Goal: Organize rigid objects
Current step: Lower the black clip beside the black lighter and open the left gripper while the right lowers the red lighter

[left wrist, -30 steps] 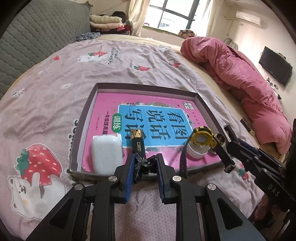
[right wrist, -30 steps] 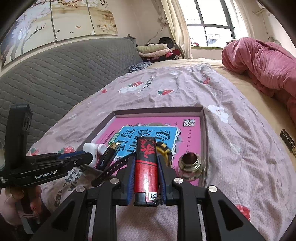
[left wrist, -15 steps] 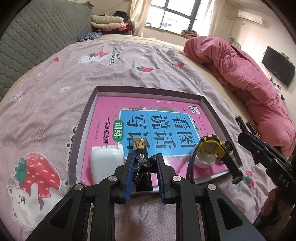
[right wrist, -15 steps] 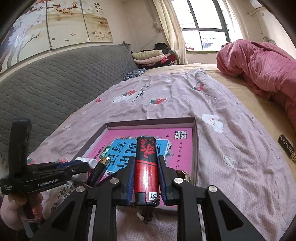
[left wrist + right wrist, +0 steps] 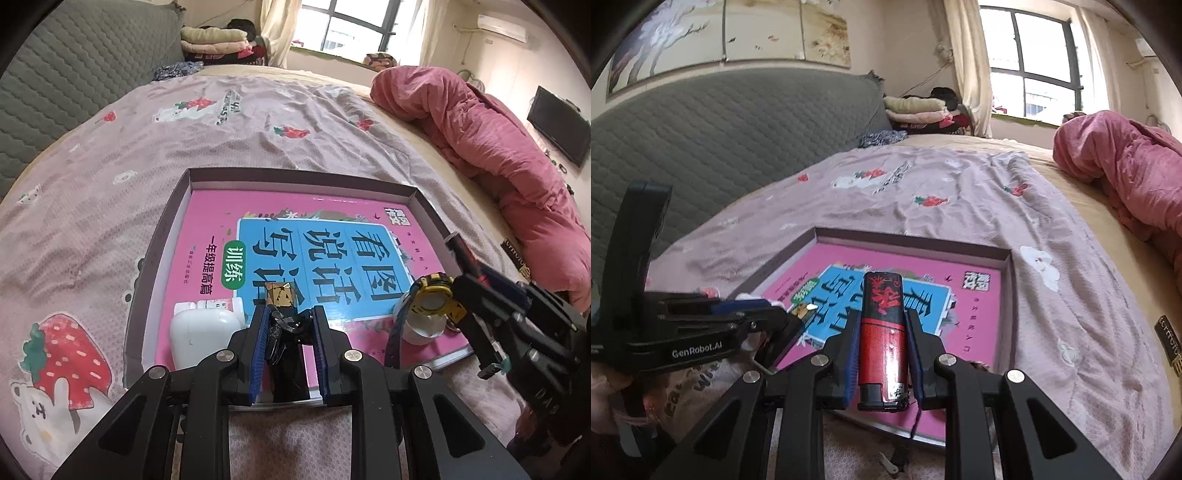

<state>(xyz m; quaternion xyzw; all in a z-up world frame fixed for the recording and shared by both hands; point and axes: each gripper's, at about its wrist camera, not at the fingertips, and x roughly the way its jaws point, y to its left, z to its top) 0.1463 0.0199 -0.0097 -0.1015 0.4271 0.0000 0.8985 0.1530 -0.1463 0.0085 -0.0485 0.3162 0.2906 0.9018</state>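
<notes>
The right gripper (image 5: 882, 354) is clamped on a red lighter (image 5: 882, 336), long axis running along the fingers toward the far wall of the tray (image 5: 916, 238), above its near edge. The left gripper (image 5: 288, 347) is closed on a dark, gold-capped object (image 5: 281, 325), at the tray's near-left corner beside the white case (image 5: 201, 338). Right is nearer the yellow watch (image 5: 434, 297).
</notes>
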